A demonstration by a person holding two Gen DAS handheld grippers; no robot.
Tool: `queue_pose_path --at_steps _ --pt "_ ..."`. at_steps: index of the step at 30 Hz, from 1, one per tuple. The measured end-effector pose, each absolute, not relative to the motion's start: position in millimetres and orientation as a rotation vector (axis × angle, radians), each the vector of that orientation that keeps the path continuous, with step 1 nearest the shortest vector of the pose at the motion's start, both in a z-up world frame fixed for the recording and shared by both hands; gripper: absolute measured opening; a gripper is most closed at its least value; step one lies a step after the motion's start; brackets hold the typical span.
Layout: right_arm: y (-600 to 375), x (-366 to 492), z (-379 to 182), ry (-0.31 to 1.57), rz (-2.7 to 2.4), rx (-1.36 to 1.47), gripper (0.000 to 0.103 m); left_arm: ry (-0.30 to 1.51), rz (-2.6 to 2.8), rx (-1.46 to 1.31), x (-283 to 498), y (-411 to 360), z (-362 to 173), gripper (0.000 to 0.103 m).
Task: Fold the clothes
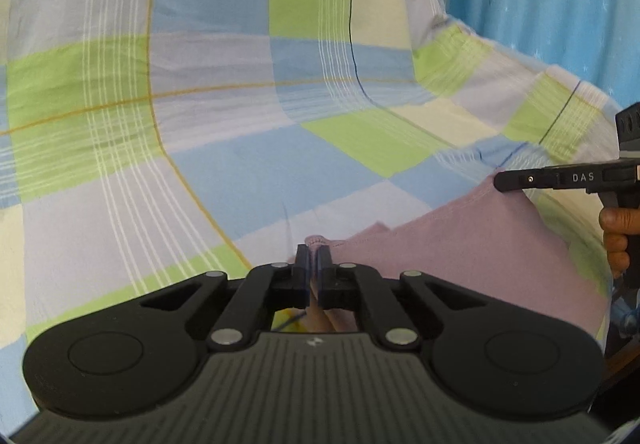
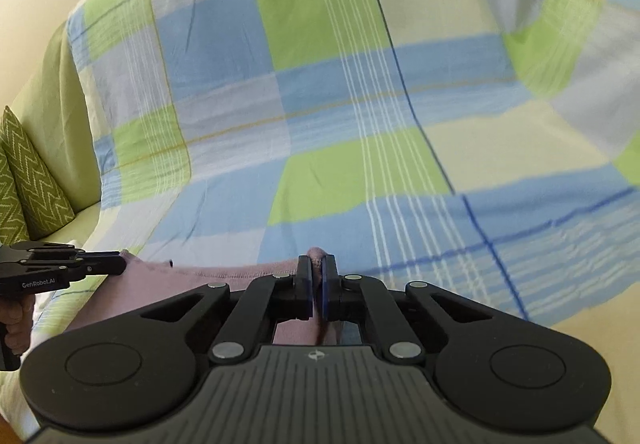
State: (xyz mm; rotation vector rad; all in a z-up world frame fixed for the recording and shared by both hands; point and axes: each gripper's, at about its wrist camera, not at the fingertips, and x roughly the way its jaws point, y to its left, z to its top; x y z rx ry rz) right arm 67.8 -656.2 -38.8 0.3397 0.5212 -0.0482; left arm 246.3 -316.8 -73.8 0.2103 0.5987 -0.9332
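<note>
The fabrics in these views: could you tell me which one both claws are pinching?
The plain pink garment, clamped along its stitched edge by the left claw and the right claw. The checked blue-green sheet just lies spread beneath.

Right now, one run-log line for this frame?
left claw: shut on pink garment | right claw: shut on its hem | hem stretched between | over checked sheet

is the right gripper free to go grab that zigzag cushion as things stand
Probably not. The right gripper is shut on the pink garment, which the left gripper also pinches. The zigzag cushion lies far off to its left, past the left gripper.
</note>
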Motion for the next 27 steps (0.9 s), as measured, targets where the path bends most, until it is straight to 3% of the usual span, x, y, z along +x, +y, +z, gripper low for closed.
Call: queue_pose_path --at_steps 12,15,18,27 --pt "-655 72 -37 0.492 -0.062 0.304 0.003 0.563 -0.903 0.185 245 -314 -84 0.002" --pt "-654 79 -50 0.557 -0.077 0.298 0.004 0.584 -0.898 0.204 247 -319 -90 0.003" --pt "-661 72 -51 0.554 -0.133 0.295 0.007 0.580 -0.873 0.205 250 -317 -85 0.006" --pt "-647 26 -31 0.502 -0.099 0.256 0.012 0.499 -0.878 0.307 217 -285 -62 0.005"
